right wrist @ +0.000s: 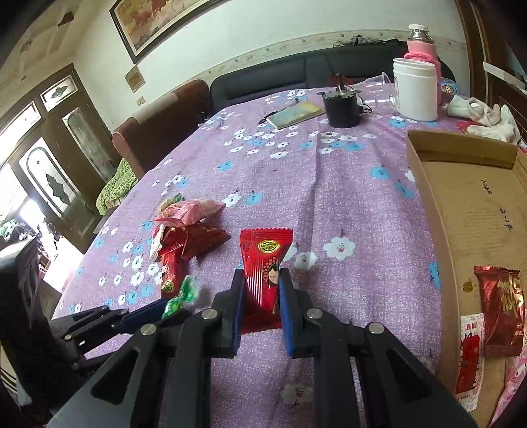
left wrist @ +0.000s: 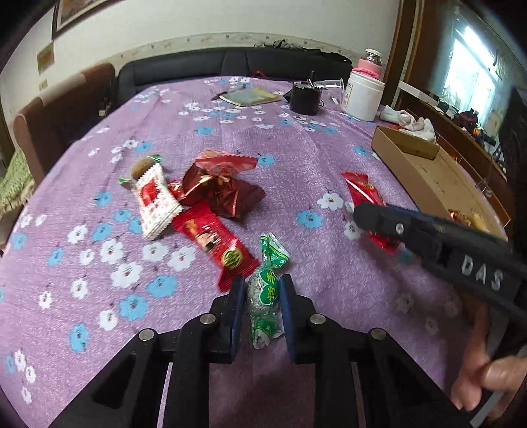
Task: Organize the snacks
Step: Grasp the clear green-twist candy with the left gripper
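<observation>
Left wrist view:
- The table is covered by a purple cloth printed with white and blue flowers.
- The left tongs are clenched on a green-wrapped candy, which is pressed between the two blue pads just above the cloth.
- A red snack packet is seen lying just left of the candy, and a loose pile of snacks in red and white wrappers is spread beyond it.
- The right tongs are seen side-on at the right, over another red packet; their grip cannot be told from this view.
- A cardboard box is set along the right edge of the table.
- At the far end a notebook, a black pot, a white tub and a pink-sleeved bottle are placed.
- A dark sofa and a brown chair are seen behind the table.

Right wrist view:
- The right tongs are clenched on the red packet, held upright between the blue pads.
- The left tongs are seen low at the left with the green candy gripped.
- The snack pile is left on the cloth beyond them.
- The box is seen at the right, with a dark red packet and other wrappers lying inside it.
- A framed picture is hung on the pale wall, and a dark wooden door with glass panes is seen at the left.
</observation>
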